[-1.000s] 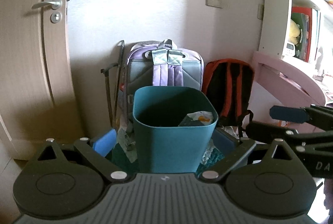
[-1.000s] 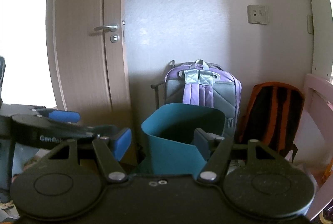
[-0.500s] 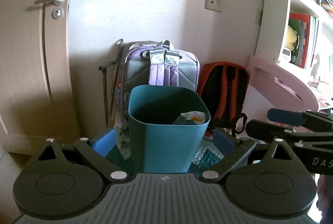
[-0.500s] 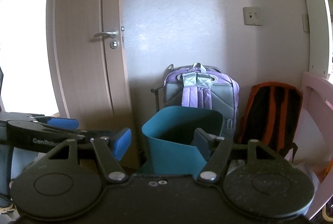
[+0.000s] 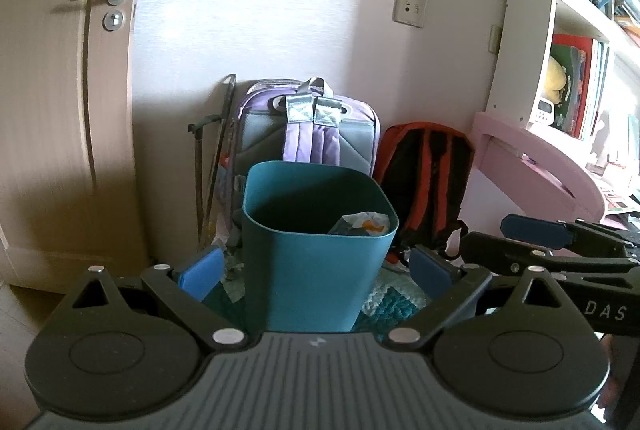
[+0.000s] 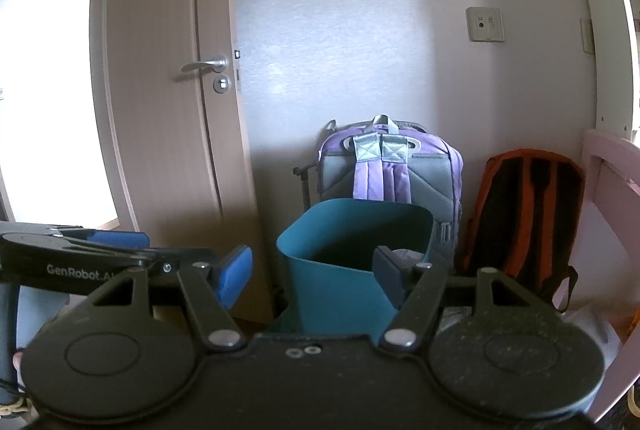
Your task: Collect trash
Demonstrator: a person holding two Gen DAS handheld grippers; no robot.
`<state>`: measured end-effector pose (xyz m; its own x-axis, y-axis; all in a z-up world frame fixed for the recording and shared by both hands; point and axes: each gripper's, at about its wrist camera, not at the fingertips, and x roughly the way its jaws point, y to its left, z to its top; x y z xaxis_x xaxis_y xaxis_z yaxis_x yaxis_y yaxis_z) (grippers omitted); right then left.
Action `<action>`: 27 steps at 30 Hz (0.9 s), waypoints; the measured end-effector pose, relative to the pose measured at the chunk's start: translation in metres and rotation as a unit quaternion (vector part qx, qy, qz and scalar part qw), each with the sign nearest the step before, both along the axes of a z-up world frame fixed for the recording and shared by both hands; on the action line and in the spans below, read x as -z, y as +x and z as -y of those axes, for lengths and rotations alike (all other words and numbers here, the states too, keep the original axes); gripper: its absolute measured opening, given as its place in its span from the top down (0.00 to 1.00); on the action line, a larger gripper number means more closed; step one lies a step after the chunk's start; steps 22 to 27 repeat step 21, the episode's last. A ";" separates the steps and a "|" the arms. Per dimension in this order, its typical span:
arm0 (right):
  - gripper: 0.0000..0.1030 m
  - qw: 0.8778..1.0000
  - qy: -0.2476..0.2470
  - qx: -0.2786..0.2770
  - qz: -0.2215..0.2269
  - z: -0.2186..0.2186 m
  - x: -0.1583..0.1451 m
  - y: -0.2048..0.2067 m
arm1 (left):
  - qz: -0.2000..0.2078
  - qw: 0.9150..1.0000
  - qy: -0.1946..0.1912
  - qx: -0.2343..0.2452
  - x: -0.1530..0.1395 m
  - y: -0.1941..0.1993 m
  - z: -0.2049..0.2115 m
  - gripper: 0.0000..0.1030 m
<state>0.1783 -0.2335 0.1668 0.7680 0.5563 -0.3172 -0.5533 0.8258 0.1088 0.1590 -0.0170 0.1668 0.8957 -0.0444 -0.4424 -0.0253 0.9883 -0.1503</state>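
A teal waste bin (image 5: 312,262) stands on the floor in front of the wall, with crumpled wrappers (image 5: 362,223) lying inside near its right rim. My left gripper (image 5: 316,270) is open; its blue pads sit on either side of the bin and apart from its walls. The right gripper (image 5: 516,240) shows side-on at the right edge of this view. In the right wrist view the bin (image 6: 332,286) lies just ahead of my open right gripper (image 6: 312,278), with nothing held. The left gripper (image 6: 96,254) reaches in from the left there.
A purple and grey backpack (image 5: 308,134) and an orange and black backpack (image 5: 428,174) lean on the wall behind the bin. A wooden door (image 5: 60,110) is at the left; a pink desk (image 5: 536,166) and white bookshelf (image 5: 560,30) at the right. A patterned rug (image 5: 394,300) lies under the bin.
The bin has drifted slightly left in the left wrist view. Both grippers stay open and hold about the same places.
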 end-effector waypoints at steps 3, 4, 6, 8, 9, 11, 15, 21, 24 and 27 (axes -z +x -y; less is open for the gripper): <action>0.35 1.000 -0.005 0.000 0.003 -0.003 0.001 0.000 | 0.002 1.000 0.001 -0.004 0.002 -0.001 -0.001 0.03; 0.35 1.000 -0.007 -0.001 0.005 -0.004 0.002 0.000 | 0.004 1.000 0.002 -0.006 0.002 -0.002 -0.001 0.03; 0.35 1.000 -0.007 -0.002 0.006 -0.005 0.003 -0.001 | 0.010 1.000 0.004 -0.011 0.003 -0.004 -0.002 0.03; 0.35 1.000 -0.006 -0.004 0.006 -0.006 0.004 0.000 | 0.013 1.000 0.007 -0.014 0.005 -0.005 -0.002 0.03; 0.35 1.000 -0.007 -0.004 0.008 -0.007 0.005 0.000 | 0.014 1.000 0.007 -0.015 0.005 -0.006 -0.003 0.03; 0.35 1.000 -0.006 -0.004 0.011 -0.008 0.007 -0.001 | 0.014 1.000 0.007 -0.016 0.008 -0.006 -0.004 0.03; 0.35 1.000 -0.004 -0.005 0.006 -0.009 0.013 0.001 | 0.009 1.000 0.001 -0.020 0.013 -0.005 -0.007 0.03; 0.35 1.000 -0.009 0.003 -0.006 -0.012 0.022 0.006 | 0.003 1.000 -0.014 -0.018 0.020 -0.002 -0.012 0.03; 0.35 1.000 -0.009 0.003 -0.006 -0.012 0.022 0.006 | 0.003 1.000 -0.014 -0.018 0.020 -0.002 -0.012 0.03; 0.35 1.000 -0.009 0.003 -0.006 -0.012 0.022 0.006 | 0.003 1.000 -0.014 -0.018 0.020 -0.002 -0.012 0.03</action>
